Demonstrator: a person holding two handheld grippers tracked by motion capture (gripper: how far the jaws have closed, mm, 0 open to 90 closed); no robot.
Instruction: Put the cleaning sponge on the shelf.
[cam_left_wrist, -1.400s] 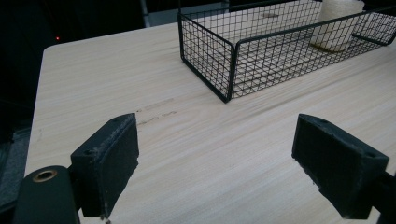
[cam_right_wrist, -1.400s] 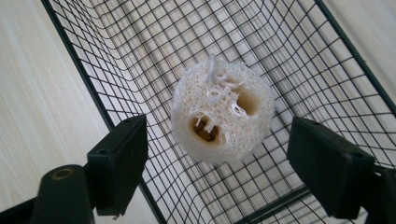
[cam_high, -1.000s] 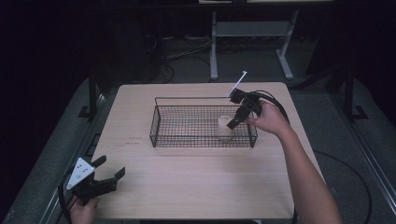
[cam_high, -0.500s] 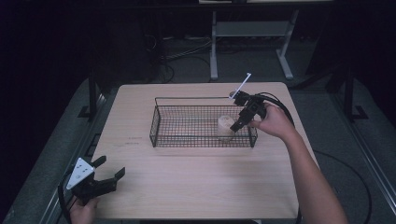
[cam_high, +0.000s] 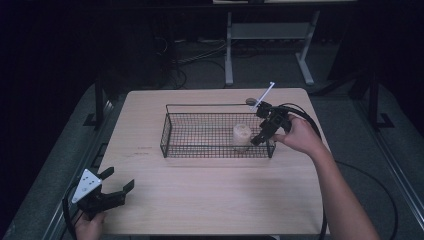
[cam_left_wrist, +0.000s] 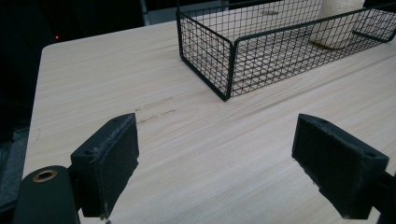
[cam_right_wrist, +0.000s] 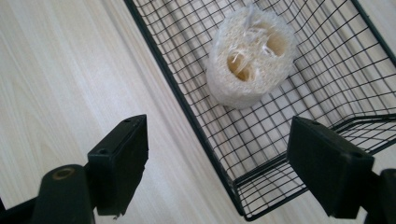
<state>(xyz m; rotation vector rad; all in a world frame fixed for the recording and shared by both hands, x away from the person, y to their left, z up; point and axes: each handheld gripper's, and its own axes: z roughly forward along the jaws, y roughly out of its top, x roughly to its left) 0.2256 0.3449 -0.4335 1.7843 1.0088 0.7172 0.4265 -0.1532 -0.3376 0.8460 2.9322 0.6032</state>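
Observation:
A pale loofah piece (cam_high: 242, 135) (cam_right_wrist: 250, 56) stands upright inside the black wire basket (cam_high: 172, 127) (cam_right_wrist: 187, 112) near its right end. My right gripper (cam_high: 260, 134) (cam_right_wrist: 217, 172) hovers open above the basket's right front corner, its jaws wide apart and empty, a short way from the loofah. My left gripper (cam_high: 120, 187) (cam_left_wrist: 217, 163) rests open low over the table's front left corner, far from the basket (cam_left_wrist: 219, 70), with nothing between its pads.
The light wooden table (cam_high: 210, 200) carries the basket at its middle back. A white stick-like object (cam_high: 265, 93) rises beside the basket's far right corner. A metal stand (cam_high: 265, 35) and cables lie on the dark floor behind the table.
My right gripper has drawn back slightly toward the basket's right front corner, away from the loofah. The left gripper has stayed put.

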